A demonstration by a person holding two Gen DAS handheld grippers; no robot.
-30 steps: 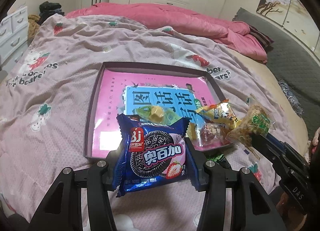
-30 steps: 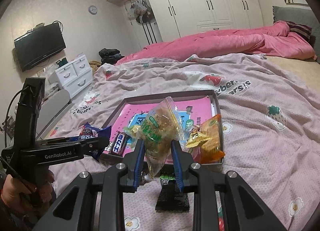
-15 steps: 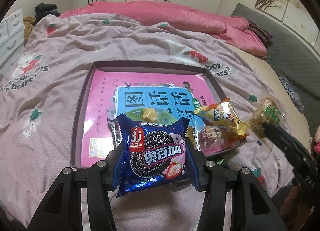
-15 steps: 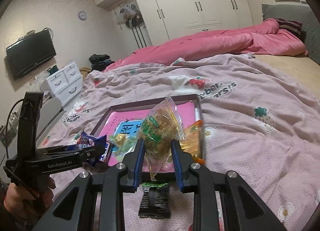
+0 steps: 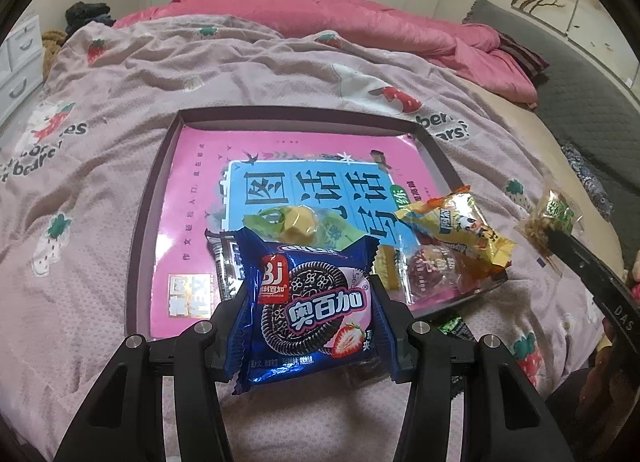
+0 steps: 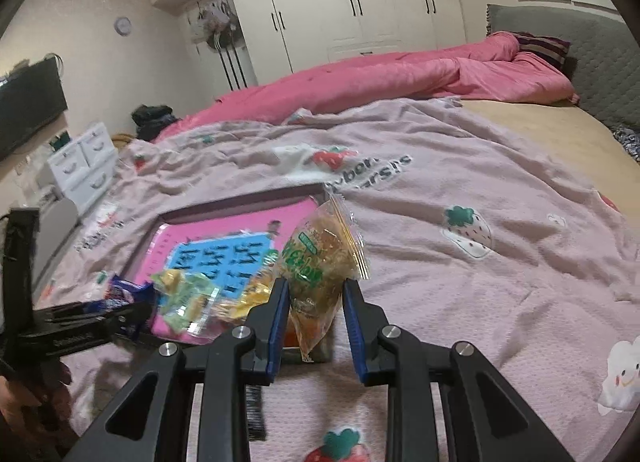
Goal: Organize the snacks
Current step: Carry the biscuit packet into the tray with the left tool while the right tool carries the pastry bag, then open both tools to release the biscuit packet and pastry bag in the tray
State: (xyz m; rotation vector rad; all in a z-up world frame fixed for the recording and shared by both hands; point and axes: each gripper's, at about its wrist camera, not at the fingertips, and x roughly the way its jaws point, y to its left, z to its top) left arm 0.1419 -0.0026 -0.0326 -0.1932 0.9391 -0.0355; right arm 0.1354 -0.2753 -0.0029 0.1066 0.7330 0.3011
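My left gripper (image 5: 308,294) is shut on a blue cookie packet (image 5: 308,302) printed with a dark sandwich cookie and a strawberry, held over the near edge of a shallow purple tray (image 5: 150,198) lined with a pink book. Several snacks lie in the tray's near right corner: a green-yellow candy (image 5: 296,222), a yellow-orange packet (image 5: 456,228), a clear reddish one (image 5: 436,270). My right gripper (image 6: 316,298) is shut on a clear bag of brown snack with a green label (image 6: 320,258), held beyond the tray's right side. The left gripper (image 6: 120,310) shows blurred at the right wrist view's left edge.
The tray (image 6: 240,202) rests on a pink strawberry-print blanket (image 5: 100,166) spread over a bed. A dark green wrapper (image 5: 452,322) lies on the blanket just outside the tray's near right corner. A rolled pink duvet (image 6: 380,78) lies at the back, white drawers (image 6: 84,166) at the left.
The left gripper with the cookie packet has come slightly closer to the tray. The right gripper with its clear bag has swung to the right, off the tray's corner toward the open blanket.
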